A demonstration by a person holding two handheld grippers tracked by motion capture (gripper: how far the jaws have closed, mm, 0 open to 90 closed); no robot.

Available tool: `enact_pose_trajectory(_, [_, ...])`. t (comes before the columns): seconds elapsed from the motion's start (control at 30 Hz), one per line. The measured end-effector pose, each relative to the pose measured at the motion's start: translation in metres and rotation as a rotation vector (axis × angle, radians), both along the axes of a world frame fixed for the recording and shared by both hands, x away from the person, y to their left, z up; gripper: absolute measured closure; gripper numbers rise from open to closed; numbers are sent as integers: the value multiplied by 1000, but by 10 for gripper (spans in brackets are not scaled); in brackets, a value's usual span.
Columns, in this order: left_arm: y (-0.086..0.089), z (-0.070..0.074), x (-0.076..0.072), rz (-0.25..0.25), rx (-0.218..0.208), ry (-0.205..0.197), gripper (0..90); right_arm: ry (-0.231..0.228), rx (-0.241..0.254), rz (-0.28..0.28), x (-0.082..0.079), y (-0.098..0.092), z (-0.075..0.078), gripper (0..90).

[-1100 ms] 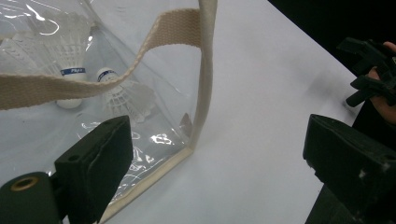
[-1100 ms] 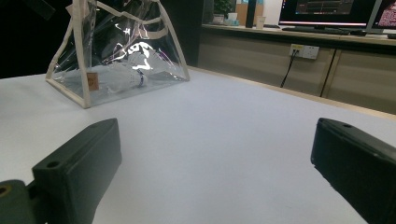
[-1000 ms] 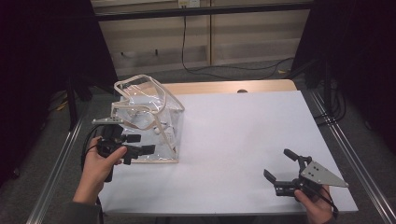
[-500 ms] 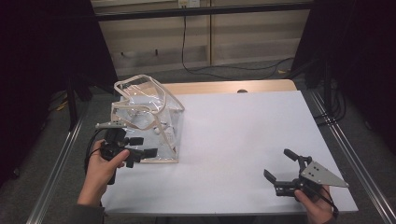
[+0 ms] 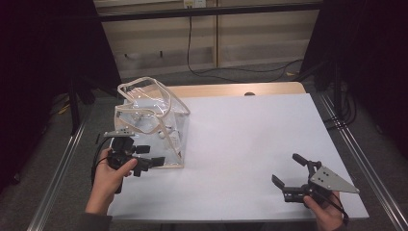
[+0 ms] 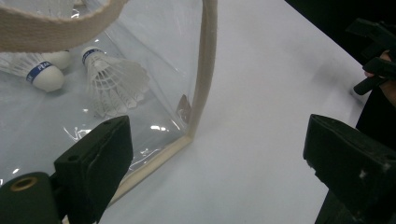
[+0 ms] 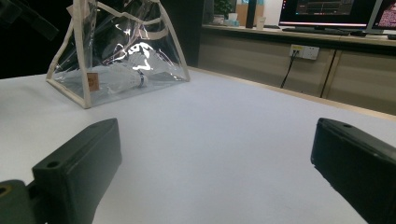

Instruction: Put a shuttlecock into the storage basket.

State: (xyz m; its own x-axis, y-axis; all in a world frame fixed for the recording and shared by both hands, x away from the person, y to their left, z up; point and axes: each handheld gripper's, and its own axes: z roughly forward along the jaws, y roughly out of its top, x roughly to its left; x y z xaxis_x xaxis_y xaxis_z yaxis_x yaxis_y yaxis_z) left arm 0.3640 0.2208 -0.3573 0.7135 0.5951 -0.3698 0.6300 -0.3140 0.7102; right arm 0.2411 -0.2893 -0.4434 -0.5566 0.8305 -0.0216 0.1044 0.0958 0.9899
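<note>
Bag of clear plastic with cream trim stands upright on the table's left side, shuttlecocks lying inside. Left gripper sits just beside the bag's near corner, jaws spread wide, holding nothing. Right gripper rests well apart at the near right edge, jaws wide, empty.

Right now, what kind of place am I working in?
Probably a lab or office test bench: a white table on a metal frame, computer monitors on a counter behind, and wall sockets with cables. A clear bag of shuttlecocks sits on it.
</note>
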Motion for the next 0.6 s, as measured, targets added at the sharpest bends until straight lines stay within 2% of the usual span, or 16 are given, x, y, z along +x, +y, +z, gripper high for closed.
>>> enact_pose_trajectory(0.07, [-1,-1,0,8,7,-7,85,0,0,0,0,0,0,16])
enact_pose_trajectory(0.17, [-2,-5,0,7,-7,-5,83,0,0,0,0,0,0,16])
enact_pose_trajectory(0.27, [-3,-9,0,12,4,3,83,-1,0,0,0,0,0,16])
enact_pose_trajectory(0.6, [-4,-18,-1,18,-10,6,78,0,-1,1,0,0,0,16])
